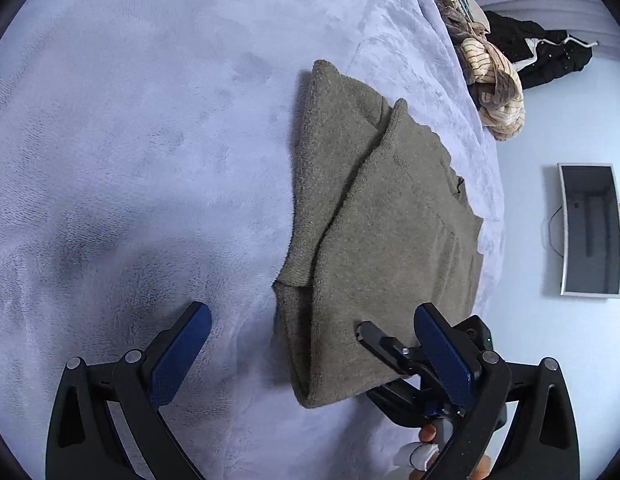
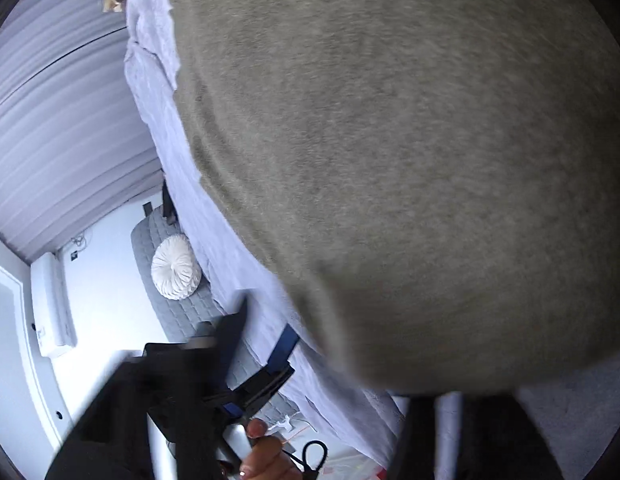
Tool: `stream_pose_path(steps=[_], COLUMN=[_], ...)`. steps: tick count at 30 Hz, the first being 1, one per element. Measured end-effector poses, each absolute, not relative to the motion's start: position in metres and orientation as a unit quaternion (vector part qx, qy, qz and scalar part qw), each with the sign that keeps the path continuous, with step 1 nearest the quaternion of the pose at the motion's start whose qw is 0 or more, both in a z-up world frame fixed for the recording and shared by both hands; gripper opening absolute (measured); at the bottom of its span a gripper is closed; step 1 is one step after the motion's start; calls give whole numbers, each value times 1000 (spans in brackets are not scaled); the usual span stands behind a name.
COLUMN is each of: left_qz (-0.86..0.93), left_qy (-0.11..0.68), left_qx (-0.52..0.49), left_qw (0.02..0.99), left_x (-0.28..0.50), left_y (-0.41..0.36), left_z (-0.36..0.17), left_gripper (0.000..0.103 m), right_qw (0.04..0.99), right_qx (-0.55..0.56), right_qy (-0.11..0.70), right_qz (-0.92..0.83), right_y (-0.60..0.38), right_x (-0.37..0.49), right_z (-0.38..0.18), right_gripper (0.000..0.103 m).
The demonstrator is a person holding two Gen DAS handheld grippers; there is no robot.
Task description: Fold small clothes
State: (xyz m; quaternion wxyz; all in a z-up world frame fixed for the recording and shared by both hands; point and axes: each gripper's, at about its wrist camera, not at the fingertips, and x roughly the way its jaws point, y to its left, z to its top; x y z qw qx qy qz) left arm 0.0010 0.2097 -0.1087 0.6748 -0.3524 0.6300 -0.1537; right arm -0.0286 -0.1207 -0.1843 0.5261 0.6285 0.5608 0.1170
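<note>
My sweater (image 1: 373, 216) lies on the bed (image 1: 130, 140), near its right-hand edge, already doubled over itself: one layer sits diagonally across another, with a cuff-like end poking out at the far side. I judge it is partway folded, and the near end is being lifted to bring it over for another fold.

My left claw (image 1: 310, 356) is spread wide and holds nothing. One blue pad (image 1: 182, 356) hovers over bare blanket; the other sits beside the sweater's near corner. I keep it open and low here, I think, so it is ready to take or pin the near hem while the other side does the lifting.

My right claw (image 1: 383, 346) reaches in from the right, under the near corner of the sweater. Its fingers are partly hidden by the cloth, and in its own view the knit fills nearly the whole frame, blurred and very close, so I cannot tell whether it is clamped on the fabric or only beneath it. That closeness suggests the cloth is draped right over its tips.

Both claws point away from me along the bed, low, close together at the sweater's near end.
</note>
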Motion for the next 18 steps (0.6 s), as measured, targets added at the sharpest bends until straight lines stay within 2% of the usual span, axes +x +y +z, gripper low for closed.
stream_pose_path(steps=[2,10,18], left_qz=[-164,-251,-272], left_qy=[631,620,630], left_qx=[-360,-415,-351], left_qw=[667,617,637], left_x=[1,32,72], left_y=[210,186,132], left_z=[-109,-118,-113], left_gripper=[102,102,101], right_qw=[532,591,602], right_qx=[627,584,551], right_qy=[555,510,531], right_qz=[123,220,228], right_y=[-128,-137,-131], right_x=[-33,-12,-11], right_z=[-179,-113,-106], right_gripper=[10,9,9])
